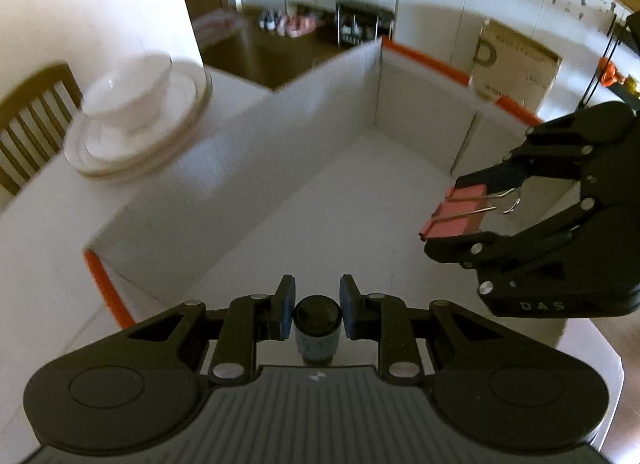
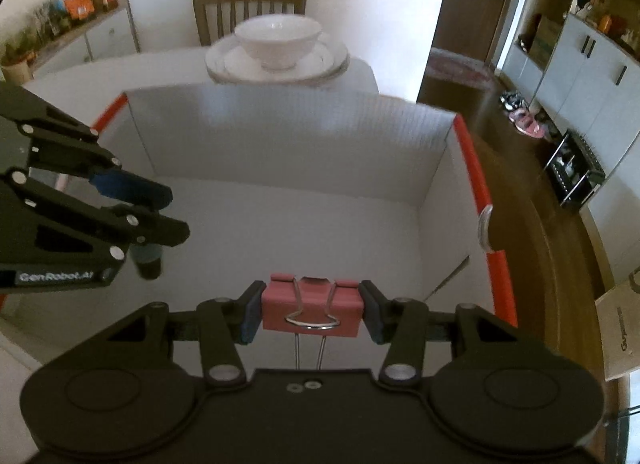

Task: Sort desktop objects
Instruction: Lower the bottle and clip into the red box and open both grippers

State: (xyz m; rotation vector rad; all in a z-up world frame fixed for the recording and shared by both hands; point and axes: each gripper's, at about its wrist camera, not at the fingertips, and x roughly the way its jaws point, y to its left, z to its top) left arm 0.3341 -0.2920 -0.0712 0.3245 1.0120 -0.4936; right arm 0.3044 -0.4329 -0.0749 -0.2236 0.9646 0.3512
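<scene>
My left gripper (image 1: 317, 312) is shut on a small dark cylinder (image 1: 317, 328) with a pale label, held upright between the blue pads. It hangs over the inside of a white box (image 1: 280, 200) with orange-trimmed rims. My right gripper (image 2: 312, 310) is shut on a pink binder clip (image 2: 313, 308), its wire handles pointing back toward the camera. In the left wrist view the right gripper (image 1: 448, 216) and the pink clip (image 1: 460, 216) hover over the box's right side. The right wrist view shows the left gripper (image 2: 168, 216) at the left, over the white box (image 2: 288, 136), with the cylinder (image 2: 148, 262) below its fingers.
A white bowl (image 2: 278, 42) on stacked plates (image 2: 276, 64) stands on the table just beyond the box's far wall. A wooden chair (image 2: 248, 4) is behind it. A brown paper bag (image 1: 516, 64) stands past the box. Dark floor lies beyond the table edge (image 2: 560, 264).
</scene>
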